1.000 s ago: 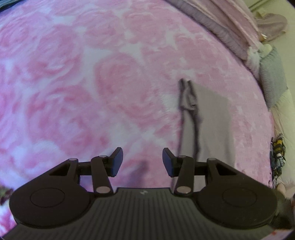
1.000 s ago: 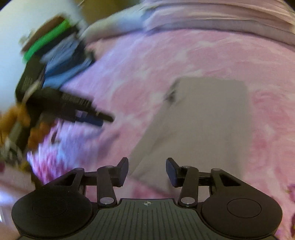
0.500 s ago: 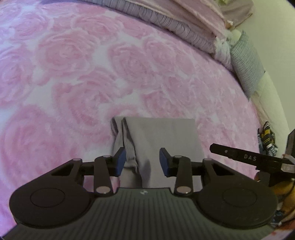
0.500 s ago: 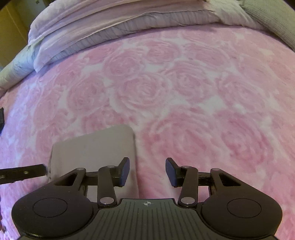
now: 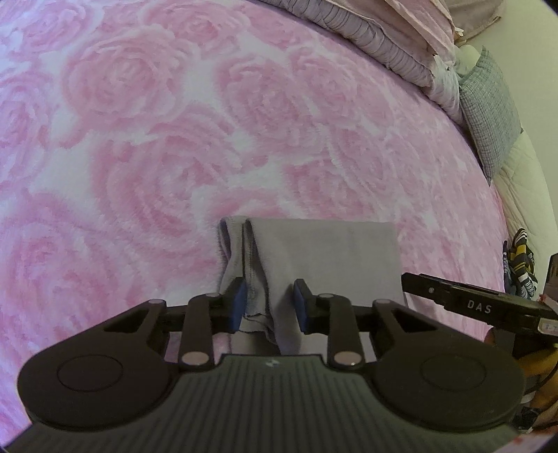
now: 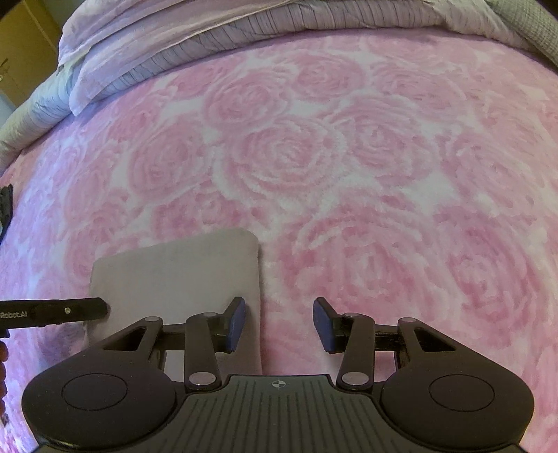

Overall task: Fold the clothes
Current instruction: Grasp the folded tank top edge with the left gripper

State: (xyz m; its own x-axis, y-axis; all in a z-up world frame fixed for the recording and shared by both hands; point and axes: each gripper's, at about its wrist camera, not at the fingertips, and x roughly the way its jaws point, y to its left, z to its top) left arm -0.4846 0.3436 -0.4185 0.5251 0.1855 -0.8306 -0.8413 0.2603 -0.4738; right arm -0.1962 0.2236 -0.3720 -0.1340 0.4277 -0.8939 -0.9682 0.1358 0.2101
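A folded grey cloth (image 5: 324, 254) lies flat on the pink rose blanket (image 5: 174, 139). My left gripper (image 5: 270, 308) is at its near left corner, where the layered hems bunch up between the blue pads. Its jaws are closing around those hems and have not clamped them. In the right wrist view the same grey cloth (image 6: 174, 271) sits low on the left. My right gripper (image 6: 279, 324) stands open astride its right edge, left finger (image 6: 235, 324) over the cloth and right finger over the blanket. One finger of each gripper shows in the other's view.
Rumpled lilac bedding (image 6: 209, 31) is heaped along the far side of the bed. A grey checked pillow (image 5: 491, 104) lies at the right, with a striped dark and yellow item (image 5: 519, 258) below it at the bed's edge. Open blanket stretches beyond the cloth.
Both grippers swung in over the cloth and dropped towards it. The left one reached the layered left edge and its jaws narrowed around the hems. The right one settled at the cloth's right edge, still open.
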